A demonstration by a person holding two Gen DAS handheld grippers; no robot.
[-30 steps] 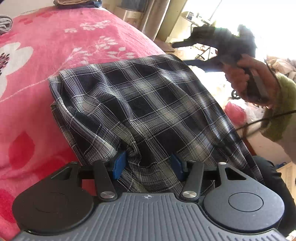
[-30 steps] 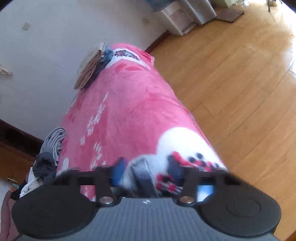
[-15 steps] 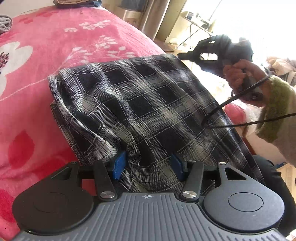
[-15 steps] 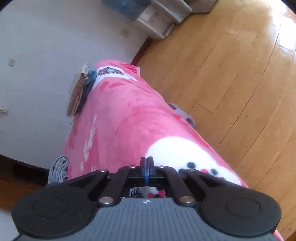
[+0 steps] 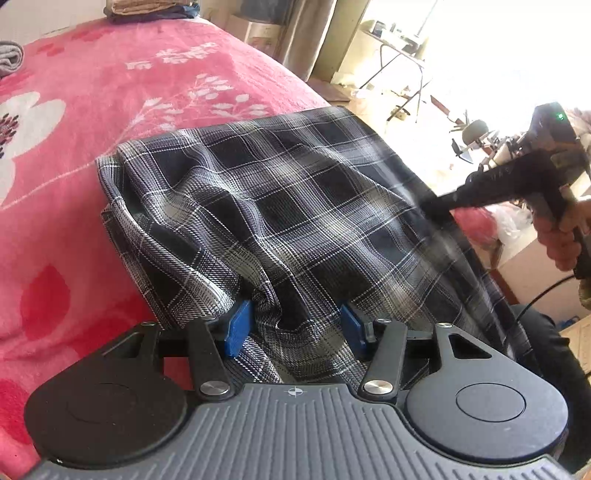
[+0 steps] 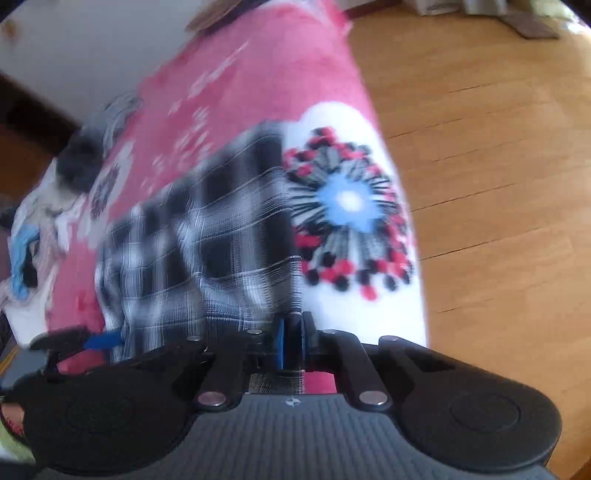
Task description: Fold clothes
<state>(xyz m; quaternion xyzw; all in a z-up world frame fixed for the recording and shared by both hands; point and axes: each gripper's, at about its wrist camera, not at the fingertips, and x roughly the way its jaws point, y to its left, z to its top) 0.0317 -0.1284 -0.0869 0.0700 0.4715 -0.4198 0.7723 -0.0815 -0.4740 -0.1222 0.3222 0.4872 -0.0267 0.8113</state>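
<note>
Bed blanket (image 5: 155, 74): pink, with white flowers and a large red, black and blue flower motif (image 6: 347, 206) near its floor-side edge. It carries all the clothing.

Plaid garment (image 5: 295, 206): dark navy and white check, lying on the blanket's near part, next to the flower motif. In the left wrist view its long axis runs from the near edge toward the far right, where a straight hem edge ends it; the left side is bunched into deep folds. Garment type cannot be told.

Left gripper (image 5: 293, 325): fingers parted about halfway, a ridge of plaid cloth bunched between the blue pads (image 5: 238, 325); whether they press on it cannot be told.

Right gripper (image 6: 291, 343): at the garment's flower-side edge, blue pads nearly together and just beginning to part, a thin edge of plaid cloth between them. View blurred.

Folded stack (image 5: 147, 7): at the blanket's far end.

Grey rolled item (image 5: 9, 57): far left edge.
</note>
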